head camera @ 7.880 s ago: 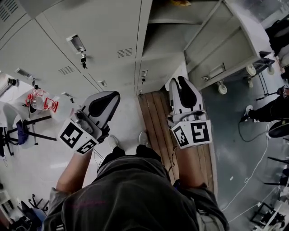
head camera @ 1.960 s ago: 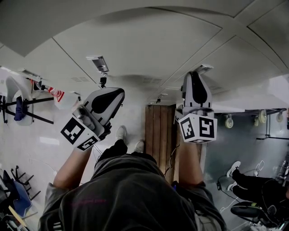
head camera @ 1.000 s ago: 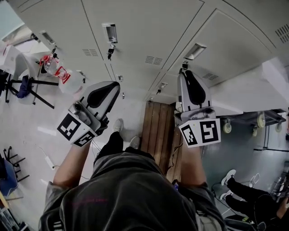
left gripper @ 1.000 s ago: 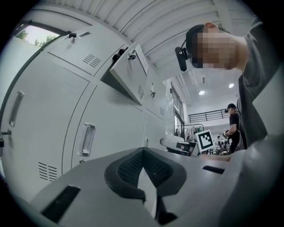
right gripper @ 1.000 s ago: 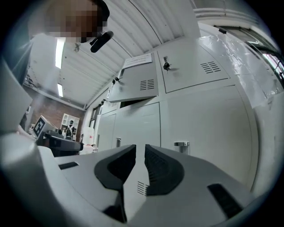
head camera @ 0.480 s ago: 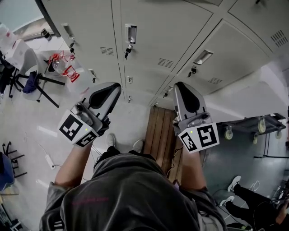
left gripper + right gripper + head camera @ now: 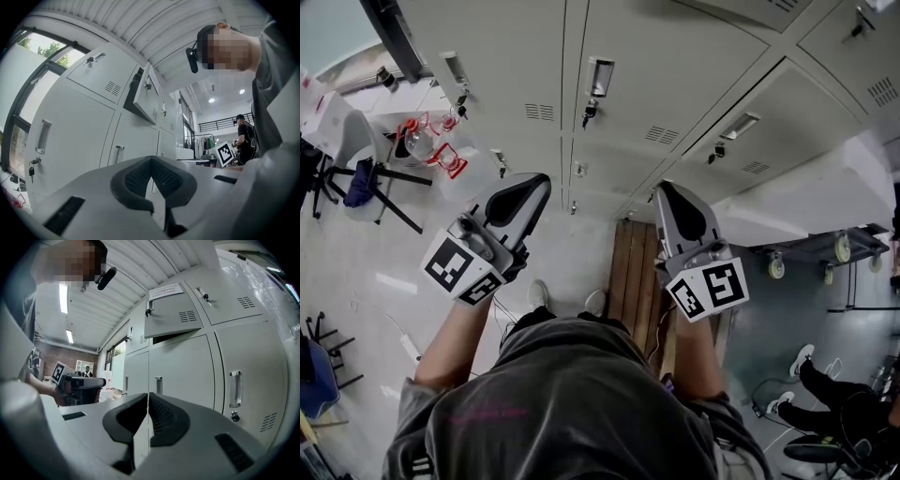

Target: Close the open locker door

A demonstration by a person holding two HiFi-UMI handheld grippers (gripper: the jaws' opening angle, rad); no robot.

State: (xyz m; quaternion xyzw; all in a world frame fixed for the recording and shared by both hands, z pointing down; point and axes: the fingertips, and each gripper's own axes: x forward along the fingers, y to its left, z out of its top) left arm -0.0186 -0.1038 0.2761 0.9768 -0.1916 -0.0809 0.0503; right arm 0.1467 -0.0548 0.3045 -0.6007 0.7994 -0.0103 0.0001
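Note:
Grey lockers (image 7: 675,84) fill the top of the head view, and every door I see there is closed. An upper locker door (image 7: 146,93) hangs ajar above me in the left gripper view. It shows again in the right gripper view as the tilted upper door (image 7: 174,315). My left gripper (image 7: 534,184) is held out in front of the lockers, shut and empty (image 7: 151,160). My right gripper (image 7: 664,191) is beside it, level, clear of the doors. Its jaws have just been closing, with nothing between them, and now meet (image 7: 148,395).
A wooden bench (image 7: 633,272) lies on the floor below the grippers. A wheeled cart (image 7: 825,246) stands at the right. A chair (image 7: 366,178) and red-trimmed items (image 7: 427,141) are at the left. A seated person's legs (image 7: 830,403) show at lower right.
The open lower locker seen at first is gone from view; closed doors now face me. The lockers have slid rightward in the head view. The right gripper's jaws have drawn together.

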